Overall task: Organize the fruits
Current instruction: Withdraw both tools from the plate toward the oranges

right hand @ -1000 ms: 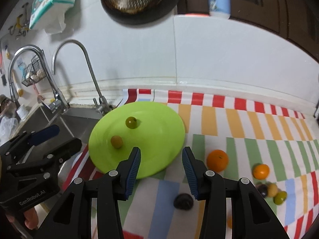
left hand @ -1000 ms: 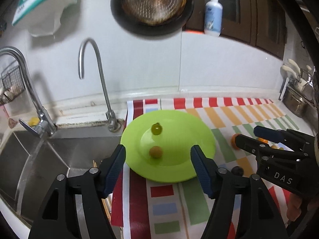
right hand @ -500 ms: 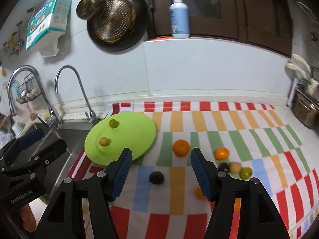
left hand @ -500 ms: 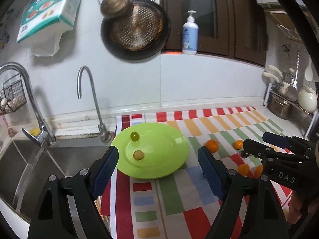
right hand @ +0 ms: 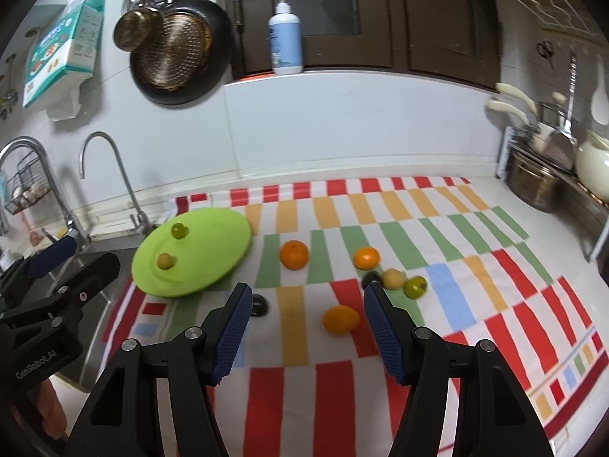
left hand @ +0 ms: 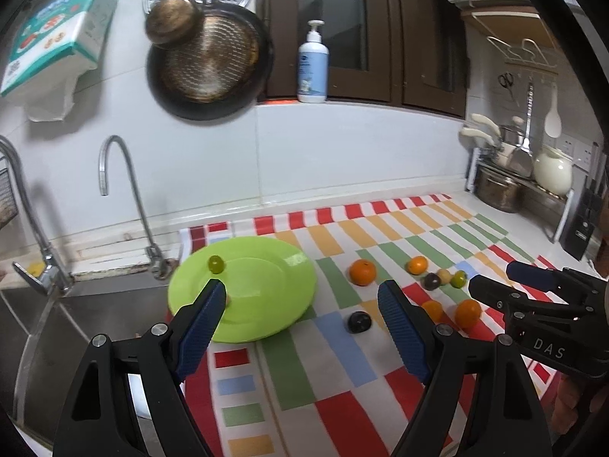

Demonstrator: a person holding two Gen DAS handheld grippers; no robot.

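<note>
With both the left gripper, marked "GenRobot.AI", and the right gripper, marked "DAS", held wide and empty, two small fruits are seen on the green plate, others scattered right on the striped cloth.

Right claw wide open above striped cloth, holding nothing. Orange fruit near, between fingers. Green plate far left carries two small fruits. Left claw at left edge.

lime-green plate, striped cloth (red, orange, green)
</note>
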